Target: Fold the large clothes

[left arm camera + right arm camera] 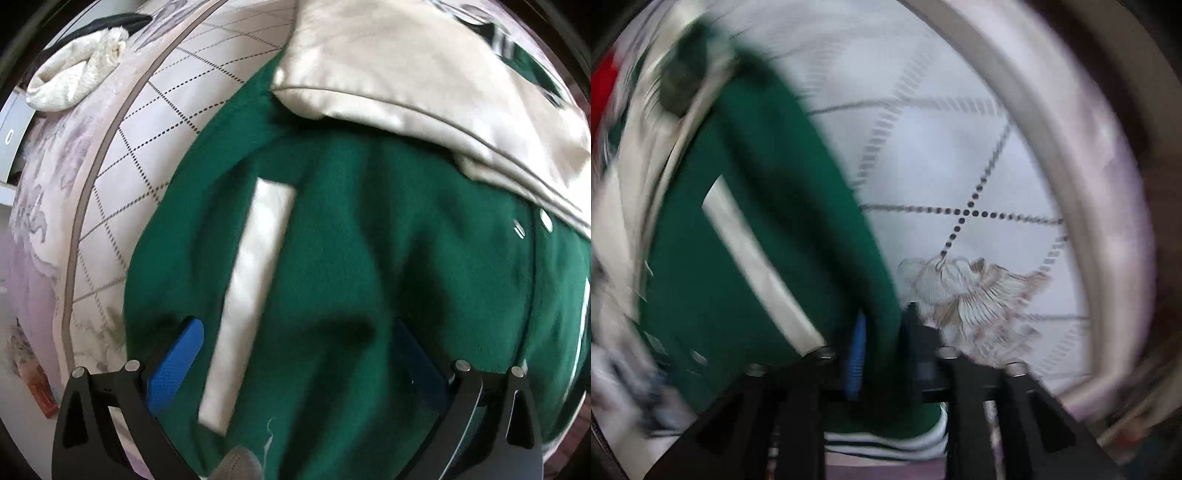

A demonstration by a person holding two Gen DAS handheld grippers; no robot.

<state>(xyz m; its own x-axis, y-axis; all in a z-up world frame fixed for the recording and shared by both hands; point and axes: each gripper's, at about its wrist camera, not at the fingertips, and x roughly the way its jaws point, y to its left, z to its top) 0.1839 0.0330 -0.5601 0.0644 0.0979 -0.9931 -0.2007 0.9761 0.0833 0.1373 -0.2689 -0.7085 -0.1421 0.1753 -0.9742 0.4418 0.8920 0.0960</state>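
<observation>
On the bed (110,177), a green jacket (369,240) lies spread over the quilted cover.

The jacket is dark green fleece with a cream sleeve (406,81) folded across its top, a cream pocket strip (251,288) down the body, and striped ribbing at the hem. The left claw (299,354) stands spread, its blue fingers resting on the fabric to either side of a fold. The right claw (882,350) is pressed together, pinching the jacket's green edge; that view is blurred. A cream towel (70,81) sits well apart.
</observation>
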